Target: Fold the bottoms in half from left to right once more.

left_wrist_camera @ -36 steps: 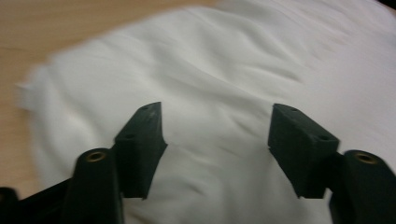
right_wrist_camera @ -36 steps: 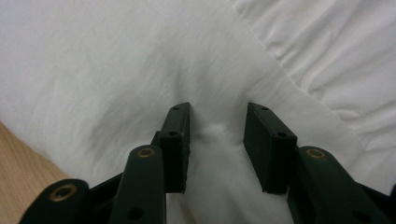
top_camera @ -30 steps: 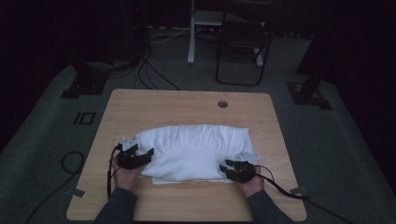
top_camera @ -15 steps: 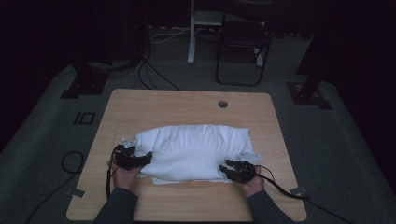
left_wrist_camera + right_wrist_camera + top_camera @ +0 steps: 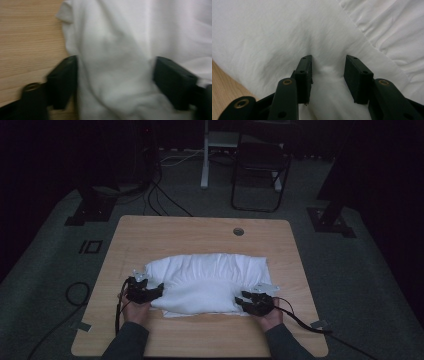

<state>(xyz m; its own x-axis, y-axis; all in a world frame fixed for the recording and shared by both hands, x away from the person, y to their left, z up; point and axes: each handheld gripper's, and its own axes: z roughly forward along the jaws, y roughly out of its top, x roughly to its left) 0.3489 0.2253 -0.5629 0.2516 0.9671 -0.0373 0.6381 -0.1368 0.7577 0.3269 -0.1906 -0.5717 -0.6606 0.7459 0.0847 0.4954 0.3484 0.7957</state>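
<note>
A white pillow [image 5: 210, 277] lies across the middle of the wooden table [image 5: 175, 232]. My left gripper [image 5: 149, 291] is at the pillow's left end. In the left gripper view it [image 5: 115, 82] is open, jaws wide apart, with the white fabric [image 5: 112, 50] filling the gap between them. At the pillow's front right corner, my right gripper [image 5: 250, 301] presses into the cloth. In the right gripper view it [image 5: 328, 72] pinches a puckered fold of the pillow [image 5: 274, 37] between its narrow-set jaws.
A round cable hole [image 5: 238, 231] sits near the table's far edge. A dark chair [image 5: 260, 165] and stand legs are on the floor behind the table. Cables trail from both grippers off the front edge.
My left gripper has shifted slightly at the pillow's left end. The right gripper and the pillow stay where they were.
</note>
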